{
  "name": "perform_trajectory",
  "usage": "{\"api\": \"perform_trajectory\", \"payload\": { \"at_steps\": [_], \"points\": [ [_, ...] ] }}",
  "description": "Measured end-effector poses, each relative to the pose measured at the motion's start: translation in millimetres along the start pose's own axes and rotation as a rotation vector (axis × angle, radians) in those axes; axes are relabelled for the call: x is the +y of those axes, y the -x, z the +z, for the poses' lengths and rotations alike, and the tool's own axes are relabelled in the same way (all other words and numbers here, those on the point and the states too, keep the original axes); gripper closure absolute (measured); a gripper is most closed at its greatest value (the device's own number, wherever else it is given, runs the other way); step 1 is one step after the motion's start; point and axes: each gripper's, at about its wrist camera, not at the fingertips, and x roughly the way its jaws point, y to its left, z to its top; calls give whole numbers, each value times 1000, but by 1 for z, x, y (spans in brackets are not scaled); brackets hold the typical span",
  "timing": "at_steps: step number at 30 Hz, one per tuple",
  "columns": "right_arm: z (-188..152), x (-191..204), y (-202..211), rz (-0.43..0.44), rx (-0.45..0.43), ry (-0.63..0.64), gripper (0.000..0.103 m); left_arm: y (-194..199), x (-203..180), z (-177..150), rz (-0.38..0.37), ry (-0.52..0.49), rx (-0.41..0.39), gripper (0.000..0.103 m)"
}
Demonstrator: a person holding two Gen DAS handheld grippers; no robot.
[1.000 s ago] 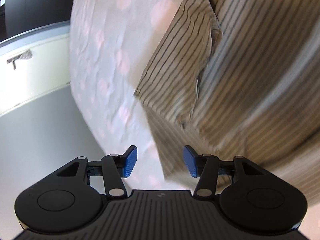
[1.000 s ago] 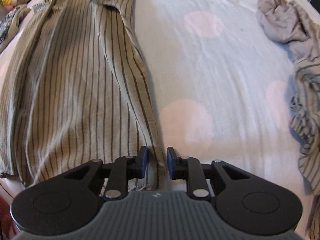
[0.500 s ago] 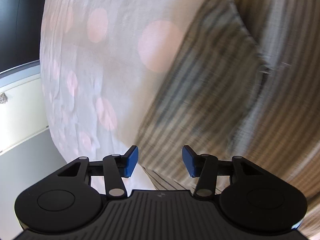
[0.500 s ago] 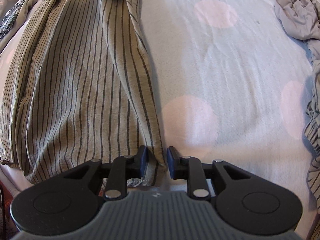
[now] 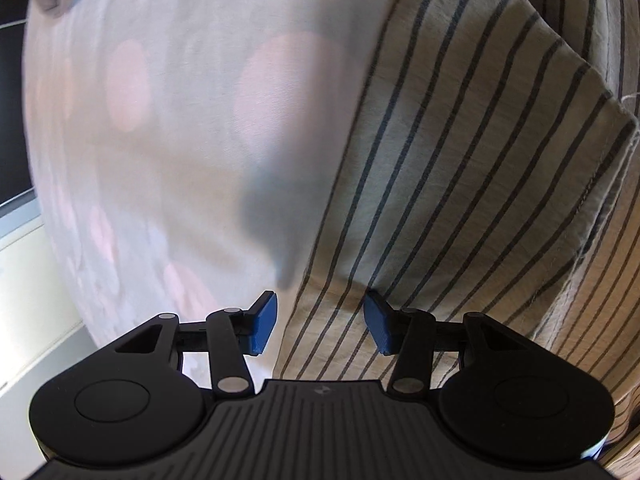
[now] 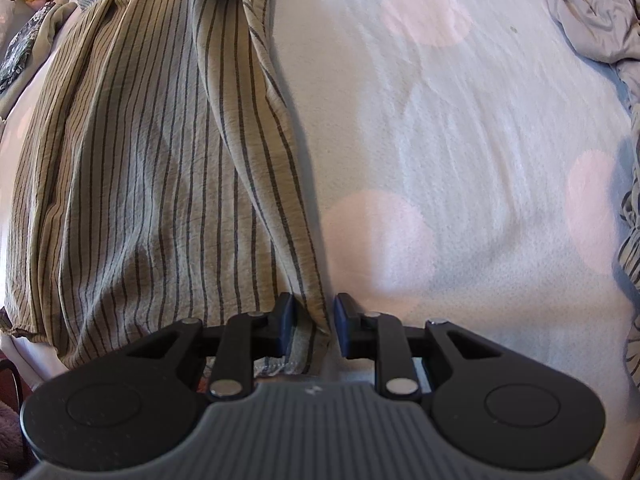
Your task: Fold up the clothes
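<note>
Two grippers worked at one striped beige garment [image 6: 152,168] spread flat on a bed whose pale sheet [image 6: 460,128] carried pink dots. The right gripper [image 6: 314,322] sat at the garment's near hem, its blue pads standing a little apart with a long fold of the fabric running between them; whether they pressed the cloth could not be told. The left gripper [image 5: 320,322] hung spread over another edge of the same cloth [image 5: 460,184], one pad above the bare sheet [image 5: 192,128], the other over the stripes, gripping nothing. A crumpled grey garment [image 6: 596,12] lay well apart at the far right.
</note>
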Motion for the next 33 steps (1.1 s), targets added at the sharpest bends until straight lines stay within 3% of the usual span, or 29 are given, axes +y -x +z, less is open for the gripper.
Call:
{"api": "perform_trajectory", "payload": {
  "at_steps": [5,8,13,15,17,19,29,33],
  "points": [
    [-3,-2,2,5,-3,-4,77,-10,2,8,-92,-84,22,68],
    [-5,-3,3,6,-5,-7,77,-12,3,10,-134,-87,40,76],
    [-9,-4,5,5,-9,-10,79,-10,-6,6,-145,-51,55,98],
    [-11,-2,6,-8,-15,-8,82,-8,-10,3,-129,-34,54,99],
    [-13,-1,10,-24,-23,-15,97,-5,-14,0,-110,-21,54,100],
    [-16,-1,15,-32,-31,-24,101,-1,-17,-3,-90,-10,57,101],
    [-18,34,46,-41,-70,0,102,25,-39,-24,12,110,88,101],
    [3,52,52,-66,-37,59,102,37,-55,-34,68,154,105,101]
  ]
}}
